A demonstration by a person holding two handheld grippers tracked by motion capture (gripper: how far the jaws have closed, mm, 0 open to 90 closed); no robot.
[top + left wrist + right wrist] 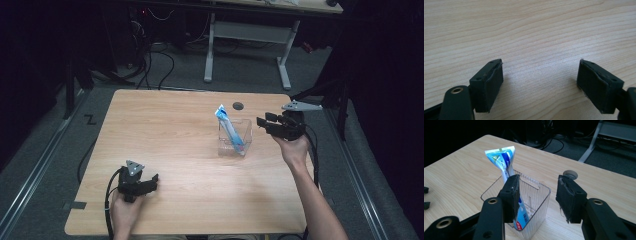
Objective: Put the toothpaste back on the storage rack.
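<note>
High view: right gripper point(265, 126) held level just beside the clear plastic container point(235, 137), jaws pointing at it, forearm reaching in from the table's near edge. Left gripper point(150, 182) rests low on the wooden table point(170, 115), well apart from the container, hand behind it. Toothpaste tube point(227, 127) stands tilted inside the container, crimped end poking above the rim. Right gripper view adds detail: jaws parted with nothing between, ribbed container walls, tube's blue print. Left gripper view: jaws spread wide over bare wood grain.
</note>
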